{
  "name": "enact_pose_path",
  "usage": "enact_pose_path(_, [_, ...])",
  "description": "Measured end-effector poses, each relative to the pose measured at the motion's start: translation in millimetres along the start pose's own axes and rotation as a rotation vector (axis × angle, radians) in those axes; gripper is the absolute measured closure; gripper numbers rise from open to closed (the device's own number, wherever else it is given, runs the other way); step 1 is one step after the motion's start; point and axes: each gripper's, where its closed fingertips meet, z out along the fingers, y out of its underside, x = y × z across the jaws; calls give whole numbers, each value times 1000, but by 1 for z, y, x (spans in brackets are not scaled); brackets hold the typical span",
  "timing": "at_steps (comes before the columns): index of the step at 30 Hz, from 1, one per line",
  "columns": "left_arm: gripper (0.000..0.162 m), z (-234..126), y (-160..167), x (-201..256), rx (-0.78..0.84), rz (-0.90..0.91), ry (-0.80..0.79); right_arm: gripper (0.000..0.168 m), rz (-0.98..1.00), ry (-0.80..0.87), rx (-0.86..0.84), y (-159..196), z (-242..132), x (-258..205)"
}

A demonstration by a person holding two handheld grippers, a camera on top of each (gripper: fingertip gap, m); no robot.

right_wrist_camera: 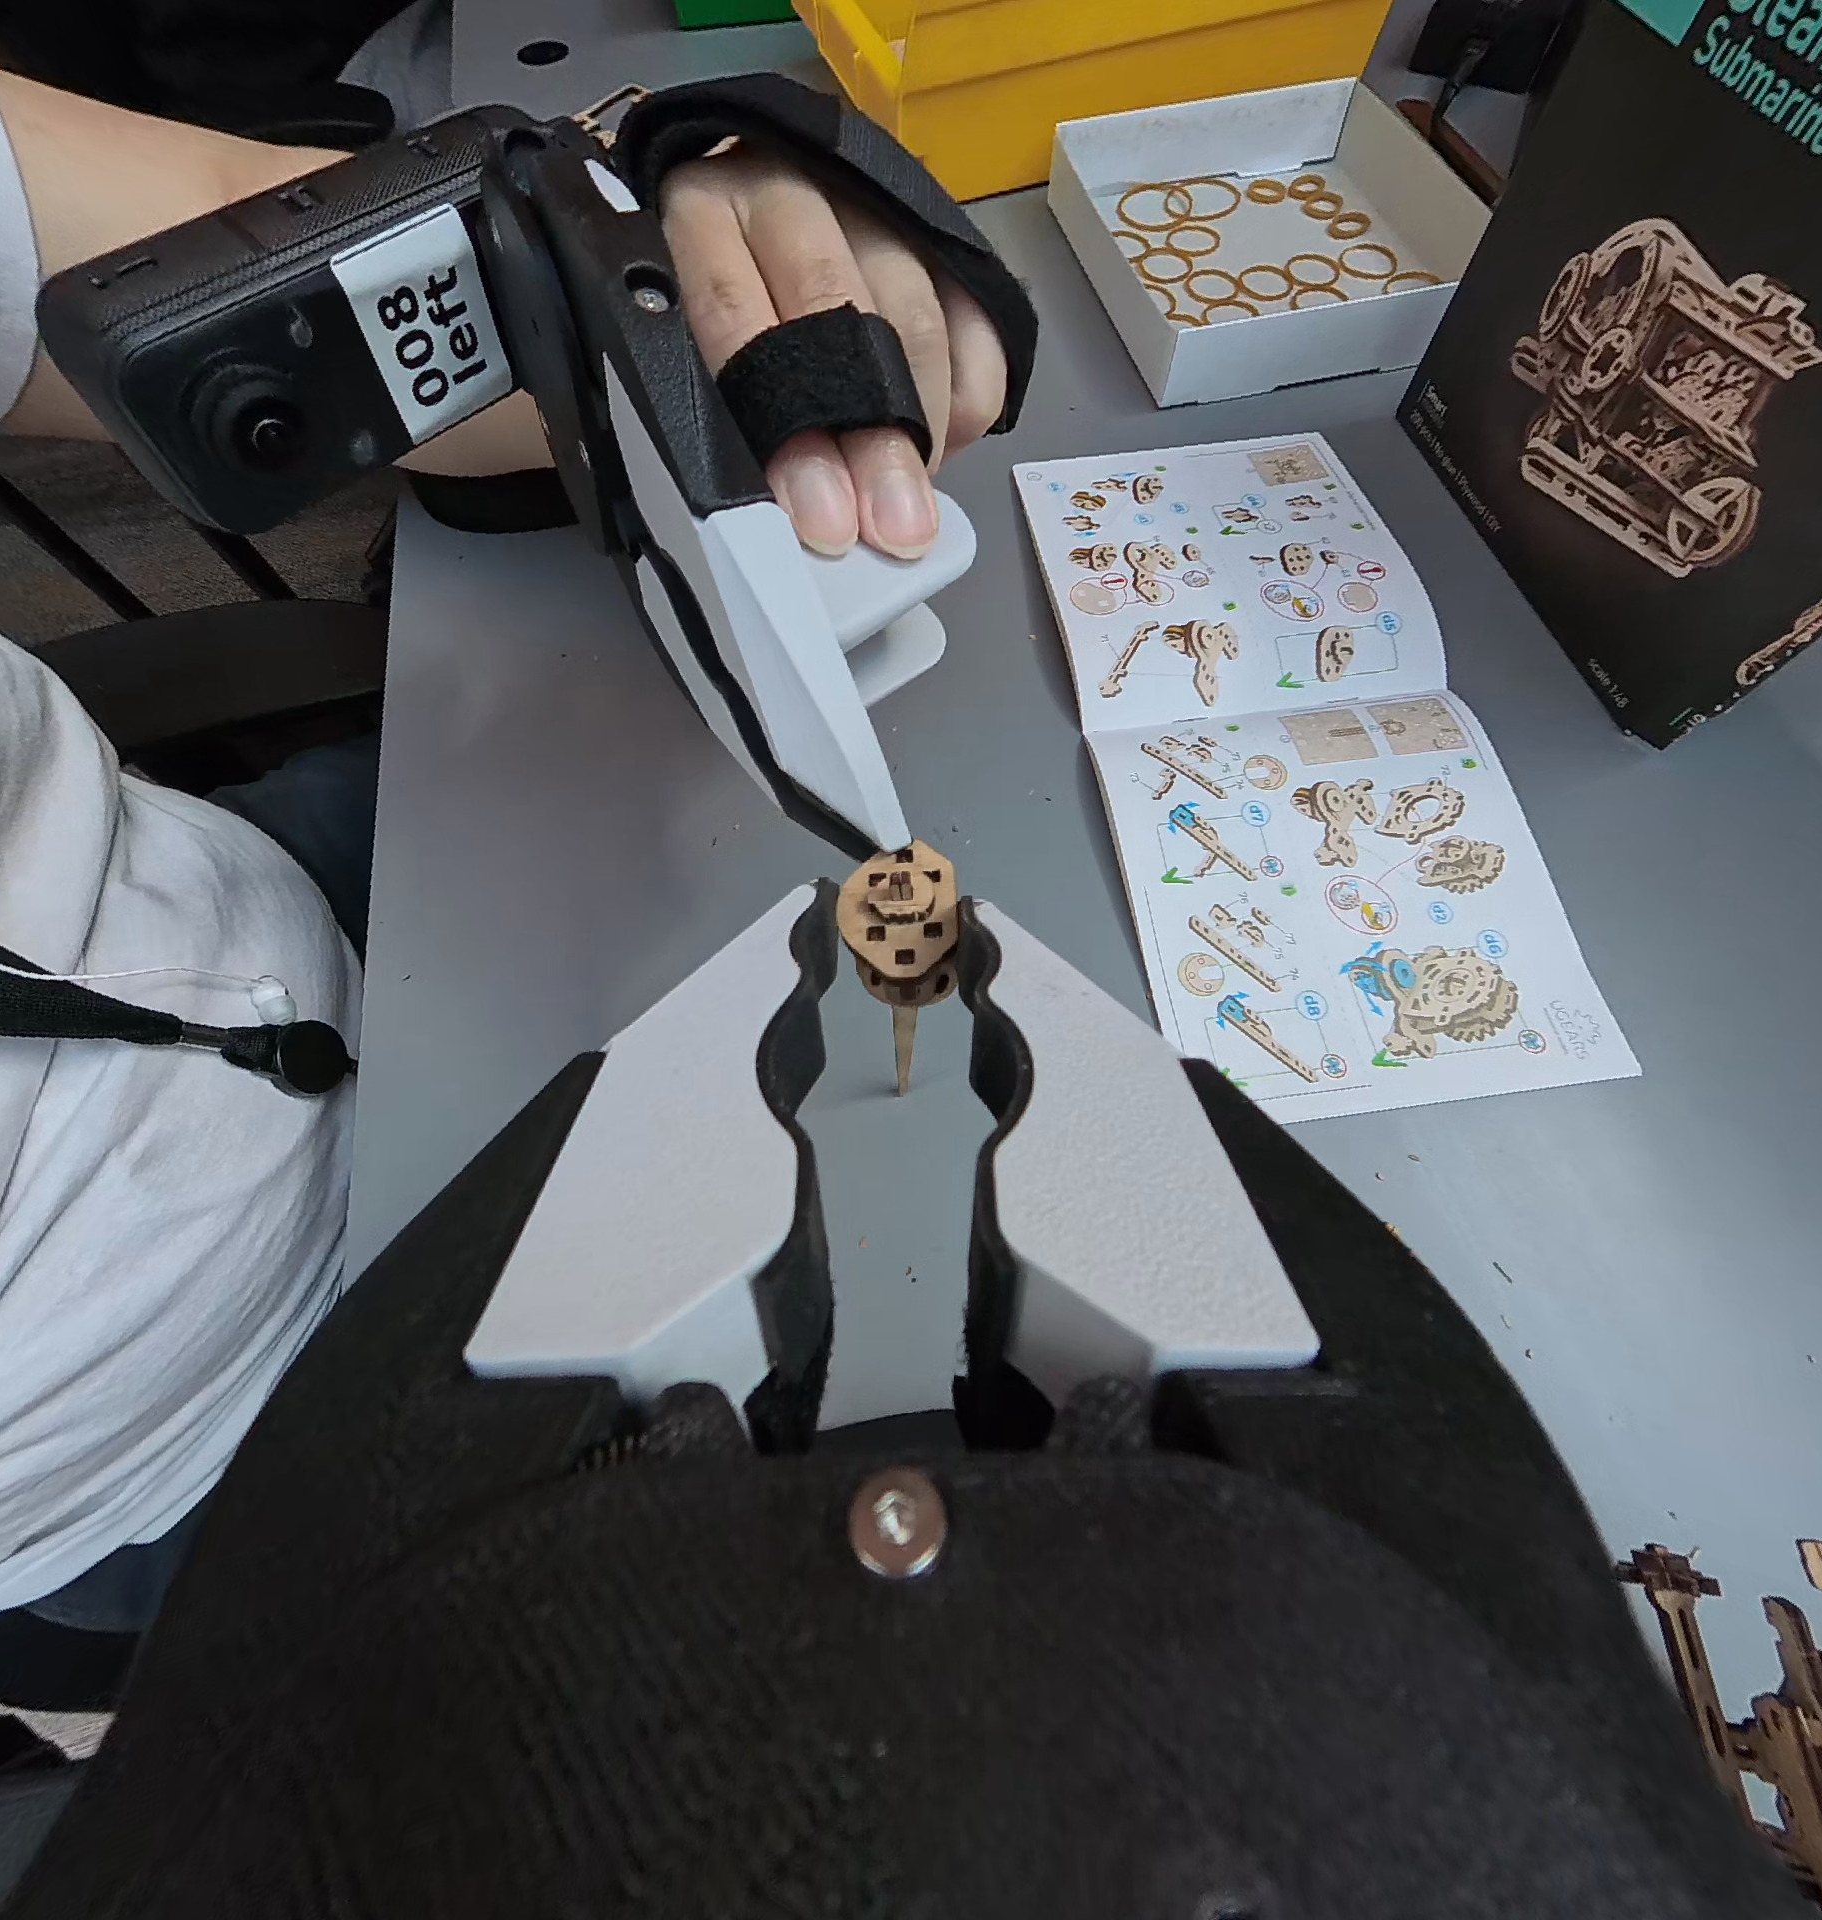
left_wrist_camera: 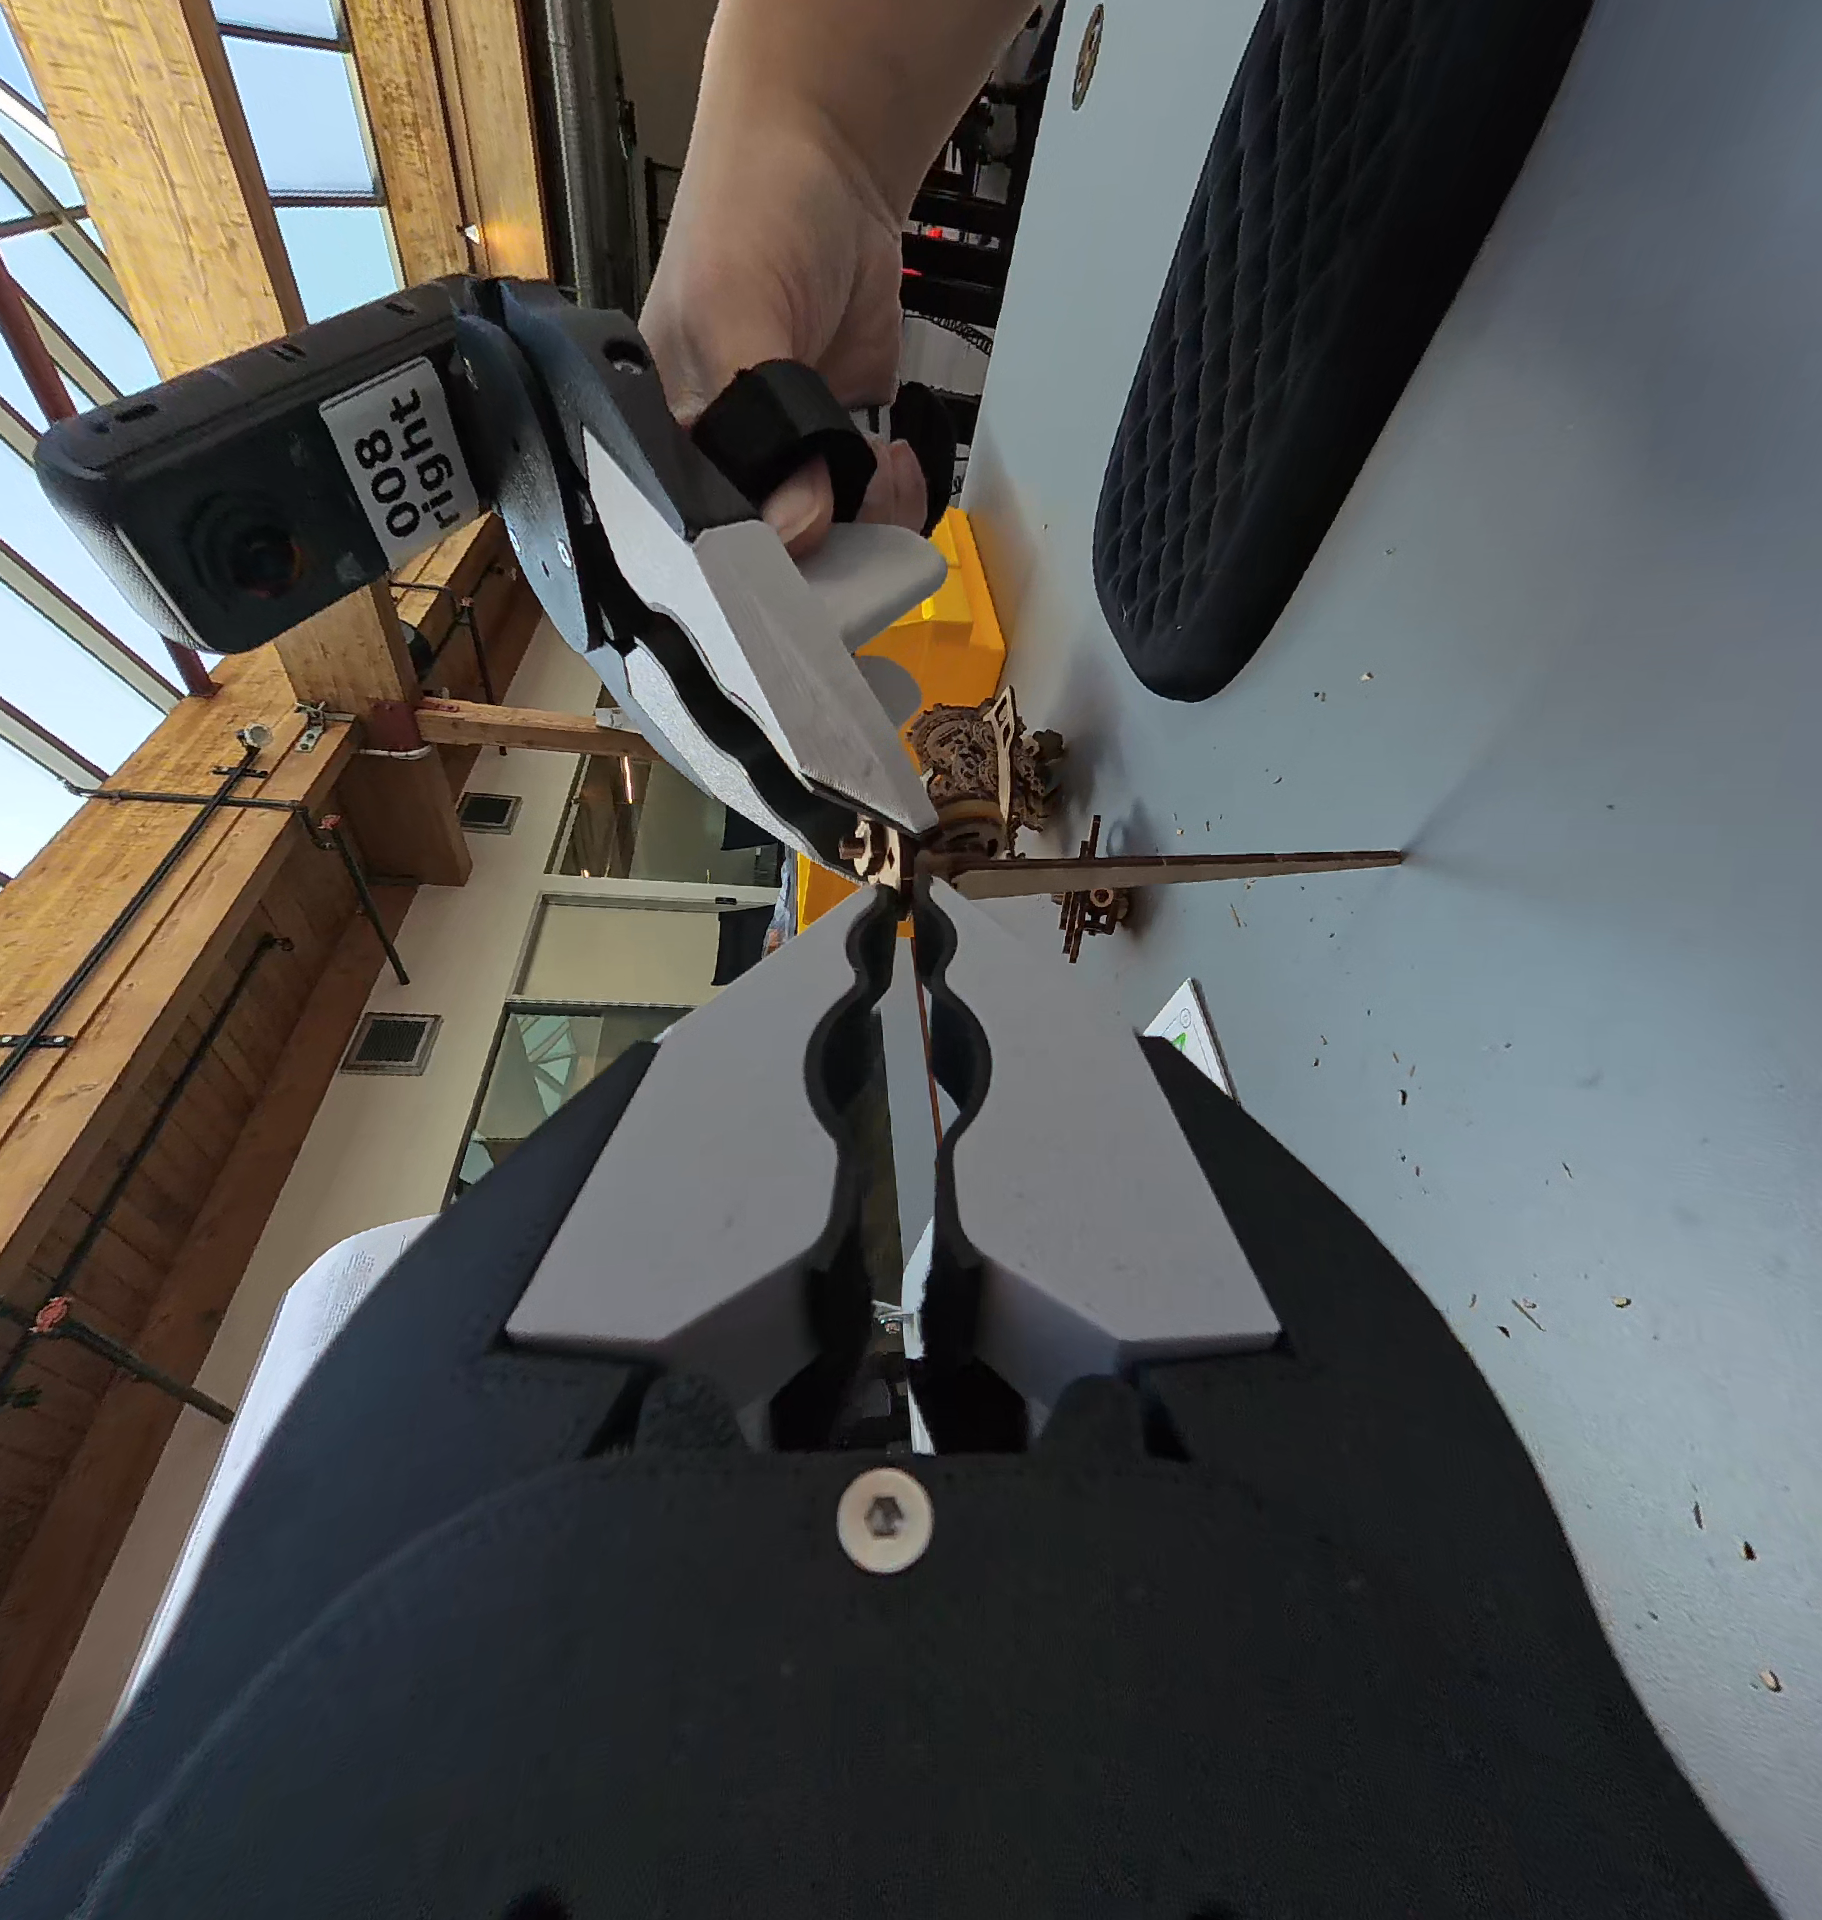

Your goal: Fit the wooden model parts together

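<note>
A small round wooden assembly [right_wrist_camera: 896, 920] with a thin pointed wooden strip [right_wrist_camera: 903, 1039] below it is held upright over the grey table [right_wrist_camera: 574, 935]; the strip's tip touches the table. My right gripper [right_wrist_camera: 896, 899] is shut on the assembly's sides. My left gripper [right_wrist_camera: 886, 831] comes in from the upper left and is shut on its top edge. In the left wrist view, my left gripper [left_wrist_camera: 899, 909] pinches a thin wooden edge. There the right gripper [left_wrist_camera: 891, 831] meets it at the assembly [left_wrist_camera: 874, 854], and the strip [left_wrist_camera: 1198, 868] runs to the table.
An open instruction booklet [right_wrist_camera: 1302, 790], a white box of rings [right_wrist_camera: 1250, 249], a yellow bin [right_wrist_camera: 1094, 83] and a black product box [right_wrist_camera: 1665, 364] lie beyond. A partly built wooden model [right_wrist_camera: 1769, 1714] stands at the right. A black quilted pad [left_wrist_camera: 1302, 312] lies on the table. A person sits at the left. Less than 4 cm separates the two grippers' tips.
</note>
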Motion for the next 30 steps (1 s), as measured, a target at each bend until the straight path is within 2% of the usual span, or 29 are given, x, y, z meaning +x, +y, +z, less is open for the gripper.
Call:
enact_pose_path(7, [162, 2, -2, 0, 4, -12, 5, 142, 12, 23, 74, 5, 1, 1])
enact_pose_path(16, [162, 3, -3, 1, 2, -3, 9, 140, 92, 17, 279, 3, -6, 0])
enact_pose_path(20, [162, 3, -3, 1, -1, -2, 12, 137, 145, 21, 329, 15, 7, -1])
enact_pose_path(24, [162, 3, -3, 1, -3, 0, 13, 143, 127, 53, 322, 22, 18, -2])
enact_pose_path(25, [162, 3, -3, 1, -4, 1, 13, 152, 107, 60, 321, 20, 18, -3])
enact_pose_path(30, [162, 2, -2, 0, -12, 8, 17, 158, 90, 62, 289, 24, 21, -4])
